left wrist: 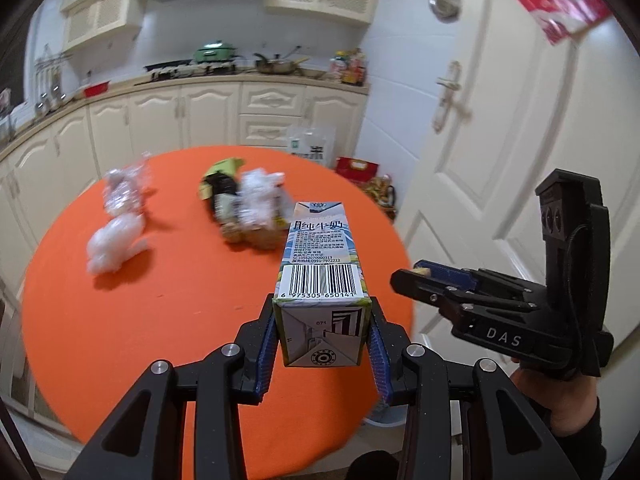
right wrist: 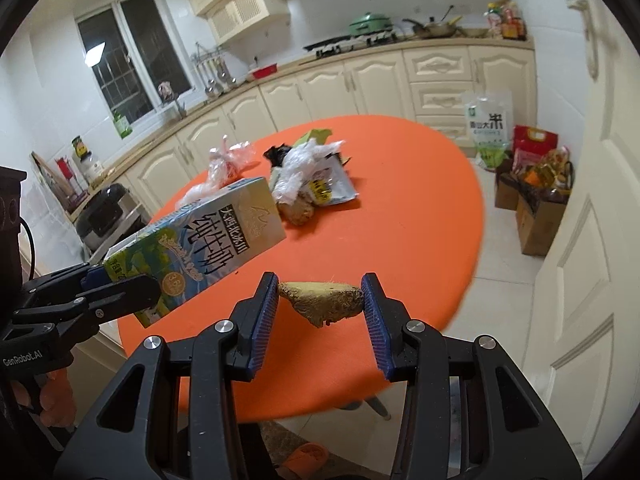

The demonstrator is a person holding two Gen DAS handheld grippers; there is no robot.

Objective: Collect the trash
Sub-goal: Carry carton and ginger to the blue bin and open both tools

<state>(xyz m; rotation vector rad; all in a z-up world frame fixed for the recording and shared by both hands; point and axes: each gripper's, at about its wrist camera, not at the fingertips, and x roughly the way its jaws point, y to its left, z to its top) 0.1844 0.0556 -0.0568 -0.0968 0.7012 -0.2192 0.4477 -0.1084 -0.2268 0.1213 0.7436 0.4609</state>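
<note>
Orange cloth covers the round table (left wrist: 120, 340). The left gripper (left wrist: 322, 344) squeezes a tall paper milk carton (left wrist: 322, 280) between its blue pads (left wrist: 266, 356) and holds it up over the table. The carton has a black barcode with the numbers 6 975305 650141, and the small number 071 on its end. In the right wrist view the same carton (right wrist: 200, 256) shows big Chinese words and a round gold spot with 3.6 on it. The left tool's black body there reads GenRobot.AI.

The right gripper (right wrist: 320, 304) pinches a lumpy brown piece of ginger (right wrist: 324, 300) between its blue pads, up in the air above the table's near edge. In the left wrist view the right tool (left wrist: 416, 276) reads DAS on its side.

More trash lies on the table: crumpled clear plastic wrap (left wrist: 124, 192), a white plastic ball (left wrist: 114, 248), and a pile of wrappers and bags (right wrist: 308, 180).

A clear rice bag with green print (right wrist: 490, 128) stands on the floor by the cream cabinets (right wrist: 360, 84).
</note>
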